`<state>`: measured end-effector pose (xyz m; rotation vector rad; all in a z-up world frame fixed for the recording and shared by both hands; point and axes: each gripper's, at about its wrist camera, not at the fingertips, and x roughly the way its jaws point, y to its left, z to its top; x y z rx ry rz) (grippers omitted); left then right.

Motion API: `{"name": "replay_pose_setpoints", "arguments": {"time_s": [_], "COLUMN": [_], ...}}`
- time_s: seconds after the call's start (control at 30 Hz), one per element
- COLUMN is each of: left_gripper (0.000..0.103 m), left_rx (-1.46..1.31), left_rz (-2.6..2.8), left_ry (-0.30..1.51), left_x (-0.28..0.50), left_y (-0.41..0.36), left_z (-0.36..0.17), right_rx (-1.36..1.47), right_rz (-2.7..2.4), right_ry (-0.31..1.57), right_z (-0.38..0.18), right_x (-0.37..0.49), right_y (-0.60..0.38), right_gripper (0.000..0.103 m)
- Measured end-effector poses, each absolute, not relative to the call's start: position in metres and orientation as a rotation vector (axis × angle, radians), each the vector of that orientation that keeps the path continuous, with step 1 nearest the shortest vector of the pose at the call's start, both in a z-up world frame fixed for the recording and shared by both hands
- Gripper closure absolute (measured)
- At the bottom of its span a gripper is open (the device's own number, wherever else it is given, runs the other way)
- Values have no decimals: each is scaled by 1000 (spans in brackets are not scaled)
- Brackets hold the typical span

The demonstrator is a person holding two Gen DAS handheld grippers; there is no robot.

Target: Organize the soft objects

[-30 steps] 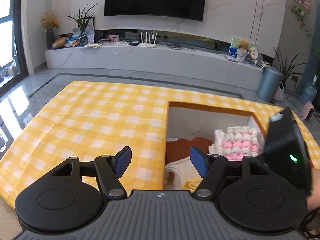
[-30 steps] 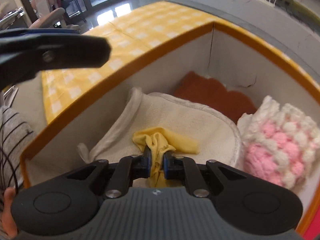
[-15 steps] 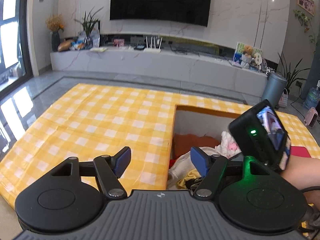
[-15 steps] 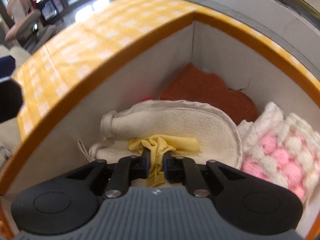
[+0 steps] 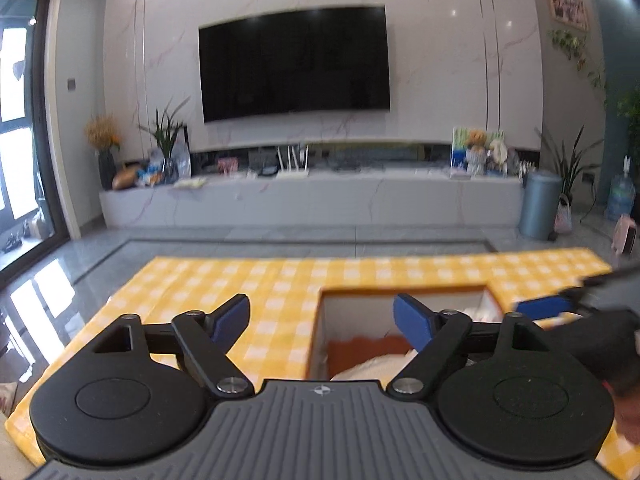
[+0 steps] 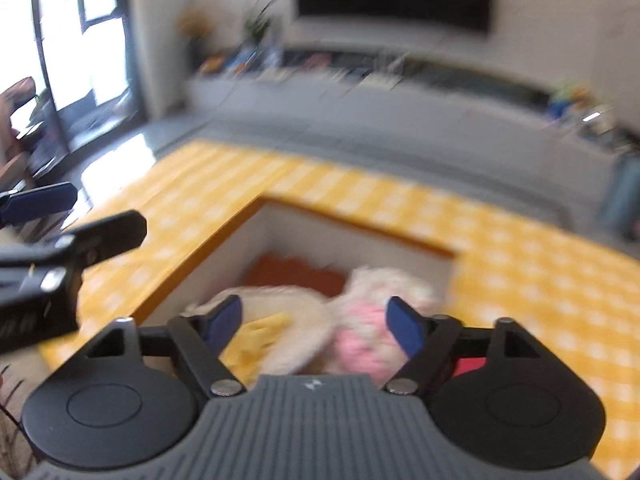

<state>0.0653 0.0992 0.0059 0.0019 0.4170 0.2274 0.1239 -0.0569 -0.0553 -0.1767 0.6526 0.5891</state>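
A white-walled box (image 6: pixel 280 232) is sunk into the yellow checked table (image 5: pixel 240 288). Inside lie an orange cloth (image 6: pixel 296 272), a cream cloth (image 6: pixel 296 320), a small yellow cloth (image 6: pixel 264 332) and a pink-and-white fluffy item (image 6: pixel 368 336). My right gripper (image 6: pixel 316 320) hovers above the box, its jaws opening wide, nothing between them; the yellow cloth lies loose below. My left gripper (image 5: pixel 322 320) is over the box's left rim (image 5: pixel 320 308), jaws opening, empty. The right gripper shows blurred in the left wrist view (image 5: pixel 560 308). The left gripper's fingers (image 6: pixel 48 204) show at the right wrist view's left.
Beyond the table are grey floor tiles, a long white TV bench (image 5: pixel 312 200) with clutter, a wall TV (image 5: pixel 294 60), a blue-grey bin (image 5: pixel 540 204) and plants. A glass door (image 5: pixel 20 120) is at the left. The checked tabletop spreads left of the box.
My right gripper let go of the yellow cloth, opened wide and rose out of the box. My left gripper tilted upward, rose and opened a bit further.
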Motion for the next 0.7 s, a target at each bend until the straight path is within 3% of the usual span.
{"name": "replay_pose_setpoints", "arguments": {"time_s": [0.1,0.37,0.7], "left_gripper": [5,3,3], "left_rx": [-6,-48,-66], "left_rz": [205,115,63], "left_ry": [353,309,331], "left_x": [60,59,62], "left_y": [82,50,39], "left_z": [9,4,-15], "right_rx": [-134,-167,-166], "right_rz": [469,334,354], "right_ry": [532,371,327], "right_z": [-44,-38,-55], "right_x": [95,65,56], "right_y": [-90,-137,-146], "right_gripper": [3,3,3]}}
